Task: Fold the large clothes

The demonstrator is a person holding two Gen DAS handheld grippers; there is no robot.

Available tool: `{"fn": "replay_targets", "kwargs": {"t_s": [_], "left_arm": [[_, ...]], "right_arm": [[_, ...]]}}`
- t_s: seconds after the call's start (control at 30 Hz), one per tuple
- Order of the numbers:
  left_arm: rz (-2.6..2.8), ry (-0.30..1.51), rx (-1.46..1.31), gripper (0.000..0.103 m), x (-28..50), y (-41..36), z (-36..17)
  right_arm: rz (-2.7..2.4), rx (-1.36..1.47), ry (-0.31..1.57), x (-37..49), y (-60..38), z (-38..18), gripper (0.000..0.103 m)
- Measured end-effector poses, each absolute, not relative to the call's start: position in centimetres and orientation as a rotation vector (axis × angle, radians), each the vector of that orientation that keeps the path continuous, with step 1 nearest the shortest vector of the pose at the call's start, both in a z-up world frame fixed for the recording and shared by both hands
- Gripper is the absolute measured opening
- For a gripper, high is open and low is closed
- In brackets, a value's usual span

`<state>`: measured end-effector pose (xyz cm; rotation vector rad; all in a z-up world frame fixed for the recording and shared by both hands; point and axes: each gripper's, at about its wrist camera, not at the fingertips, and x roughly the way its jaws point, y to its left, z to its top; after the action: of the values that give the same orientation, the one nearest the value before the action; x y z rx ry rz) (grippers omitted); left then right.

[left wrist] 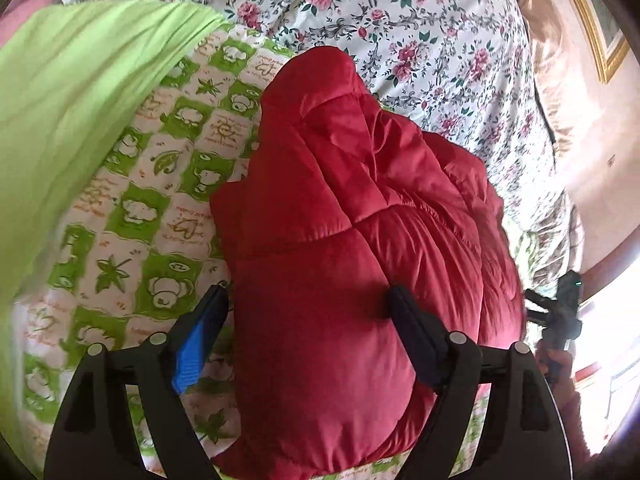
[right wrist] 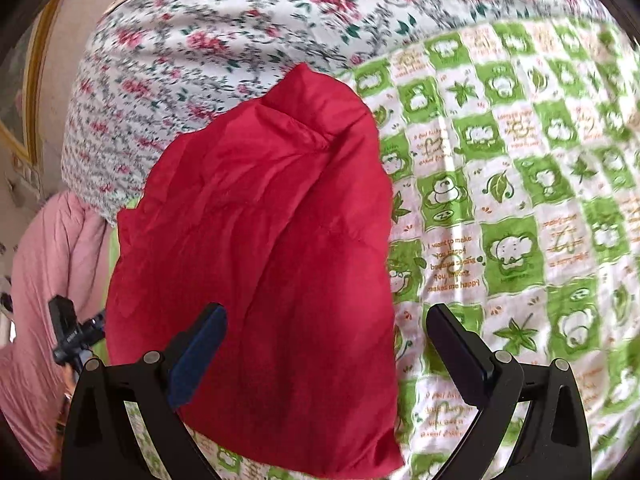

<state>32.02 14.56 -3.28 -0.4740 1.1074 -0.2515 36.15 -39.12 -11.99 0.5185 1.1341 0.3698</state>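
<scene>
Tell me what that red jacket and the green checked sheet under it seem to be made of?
Red jacket: looks like padded synthetic, perhaps nylon; puffy stitched panels with a slight sheen. Green checked sheet: probably printed cotton, matte and softly creased, with cartoon animals and leaves; the fibre can't be told for sure.

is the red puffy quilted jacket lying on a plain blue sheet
No, the red puffy quilted jacket lies on a green-and-white checked sheet printed with cartoon animals and leaves.

The red jacket (left wrist: 352,240) is quilted, puffy cloth with a slight sheen. The green-checked sheet (right wrist: 520,208) and the flowered cover (left wrist: 420,32) look like matt printed cotton. Both grippers are matt black plastic.
</scene>
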Motion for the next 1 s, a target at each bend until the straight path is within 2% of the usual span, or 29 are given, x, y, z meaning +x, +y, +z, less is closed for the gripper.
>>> {"fn": "replay_targets", "kwargs": {"t_s": [0.1, 0.23, 0.57, 0.63, 0.7, 0.73, 0.9, 1.0], "left_arm": [[-0.252, 1.125, -0.489, 0.088, 32.6, 14.6, -4.3], [-0.283, 1.138, -0.529, 0.089, 33.3, 14.4, -5.3], [-0.318, 1.147, -0.600, 0.092, 33.8, 13.7, -6.9], [-0.329, 1.140, -0.596, 0.084, 33.9, 13.3, -6.9], [-0.338, 1.129, -0.578, 0.072, 33.9, 12.8, -6.7], [-0.341, 1.123, -0.569, 0.070, 33.8, 12.5, -6.6], [-0.341, 1.082, -0.510, 0.049, 33.1, 11.6, -5.7], [-0.337, 1.064, -0.481, 0.040, 32.6, 11.2, -4.6]], "right_arm": [[0.392, 0.552, 1.161, 37.2, -39.2, -13.1, 0.101], [0.427, 0.533, 1.216, 38.7, -38.4, -14.4, 0.101], [0.563, 0.688, 1.248, 40.0, -37.1, -16.4, 0.100], [0.582, 0.692, 1.256, 40.0, -36.5, -16.4, 0.098], [0.580, 0.680, 1.255, 39.9, -36.1, -16.3, 0.090], [0.577, 0.670, 1.252, 40.1, -35.9, -16.1, 0.087], [0.583, 0.661, 1.243, 39.8, -35.7, -15.1, 0.057], [0.564, 0.665, 1.243, 39.4, -35.5, -14.1, 0.047]]}}
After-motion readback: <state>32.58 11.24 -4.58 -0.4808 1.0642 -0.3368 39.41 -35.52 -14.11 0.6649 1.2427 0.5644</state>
